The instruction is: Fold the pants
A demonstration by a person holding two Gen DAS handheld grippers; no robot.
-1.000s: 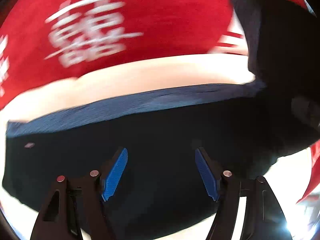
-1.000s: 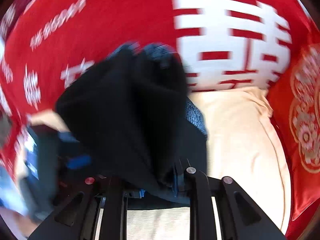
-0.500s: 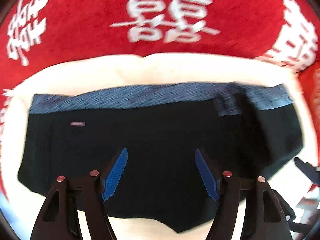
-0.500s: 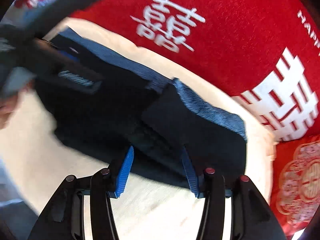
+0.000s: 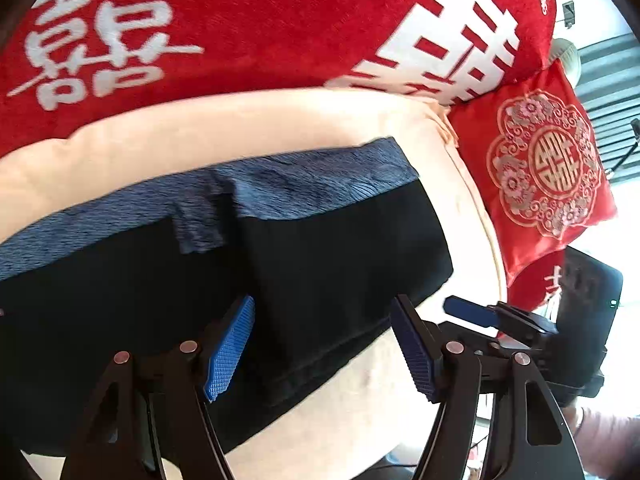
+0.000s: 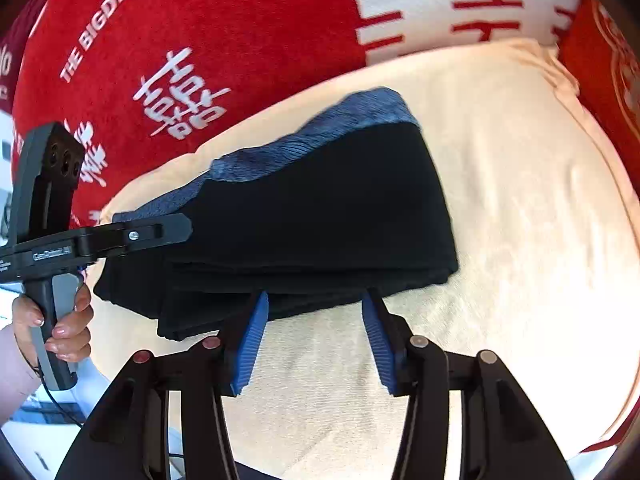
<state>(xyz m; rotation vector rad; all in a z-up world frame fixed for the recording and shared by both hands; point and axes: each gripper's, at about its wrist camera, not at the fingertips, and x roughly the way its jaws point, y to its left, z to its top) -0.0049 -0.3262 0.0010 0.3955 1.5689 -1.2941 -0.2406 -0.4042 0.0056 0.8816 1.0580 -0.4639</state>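
Nearest in the right wrist view, the right gripper (image 6: 316, 336) hung over bare cream cloth, its ribbed blue pads (image 6: 250, 344) parted with nothing between them; its jaws had just opened and then eased in a little, and the tips stood just short of the near edge of the pants (image 6: 320, 208). The left gripper (image 5: 322, 348) was likewise spread and empty above the dark fabric, pads clear of it. A hand (image 6: 60, 320) gripped its grey handle at the left, a pale sleeve below it.

The pants lay folded on a cream cushion (image 6: 520, 200), soft and faintly creased. They formed a flat, layered black stack, matte and smooth, with several folded edges showing along the near side. A blue, finely ribbed waistband (image 5: 312, 184) ran along the far edge, one layer overlapping another near the middle.

Behind the cushion rose a plush red blanket (image 5: 260, 20) printed with white characters and lettering. To the right stood a shiny red pillow (image 5: 548, 168) with a round ornate emblem, touching the cushion's corner.
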